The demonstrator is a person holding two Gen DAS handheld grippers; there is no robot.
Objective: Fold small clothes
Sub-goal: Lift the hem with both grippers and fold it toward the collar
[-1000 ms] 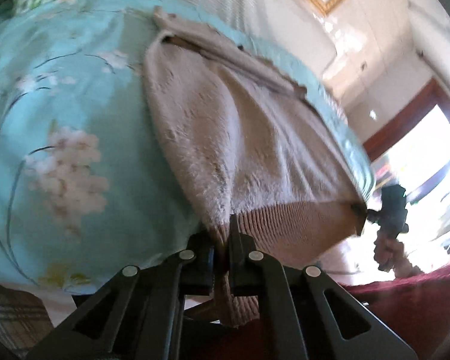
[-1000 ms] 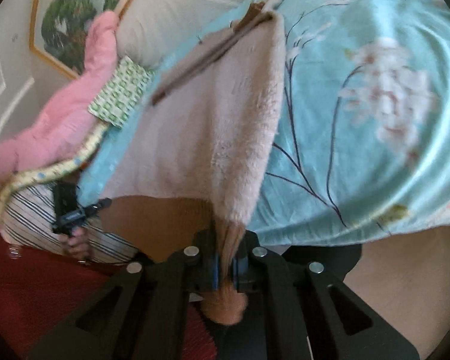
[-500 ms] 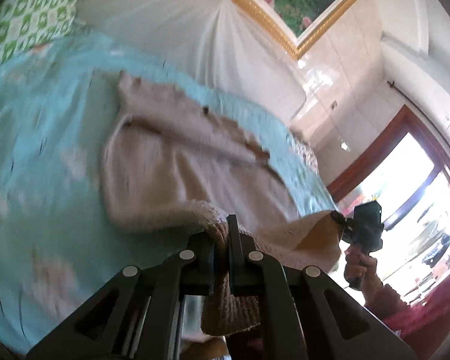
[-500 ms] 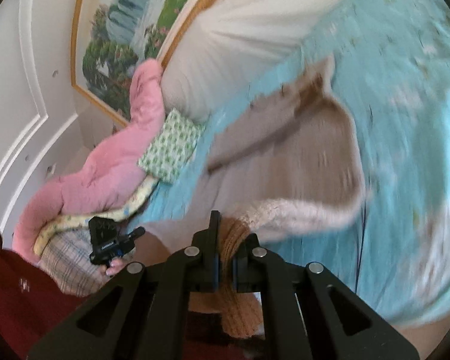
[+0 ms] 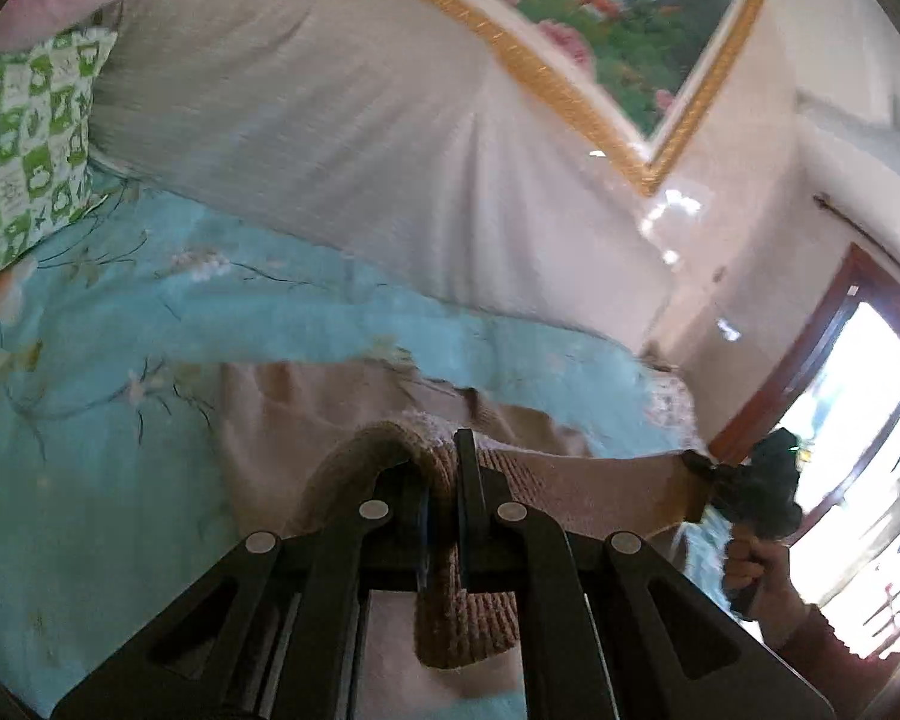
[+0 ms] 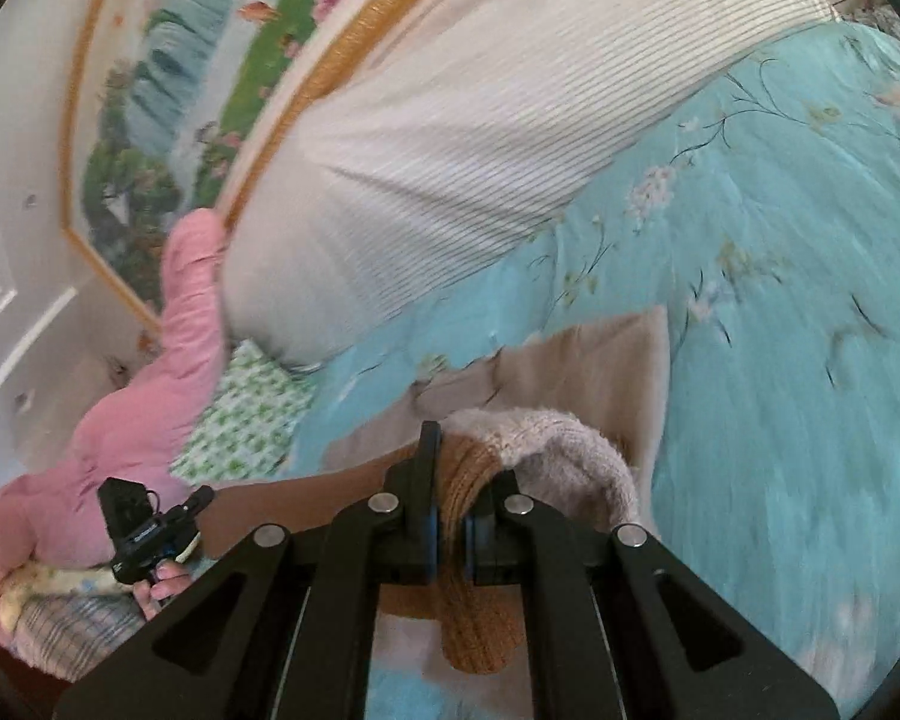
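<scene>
A small fuzzy beige sweater (image 5: 282, 420) (image 6: 594, 372) with a brown ribbed hem lies on the turquoise floral bed cover (image 5: 90, 480) (image 6: 780, 360). My left gripper (image 5: 441, 468) is shut on one corner of the ribbed hem. My right gripper (image 6: 450, 462) is shut on the other hem corner. The hem stretches taut between them, lifted over the sweater's far part, which rests on the bed. The right gripper (image 5: 750, 492) shows at the right of the left wrist view, the left gripper (image 6: 144, 531) at the lower left of the right wrist view, each held by a hand.
A large striped white pillow (image 5: 360, 138) (image 6: 450, 150) leans at the bed's head under a gold-framed painting (image 5: 600, 18). A green checked cushion (image 5: 24, 144) and a pink quilt (image 6: 150, 408) sit to the left. A bright doorway (image 5: 858, 450) is at the right.
Both grippers have risen and carried the hem forward over the sweater toward the pillow. The sweater's visible flat part has shrunk as its lower half doubles over.
</scene>
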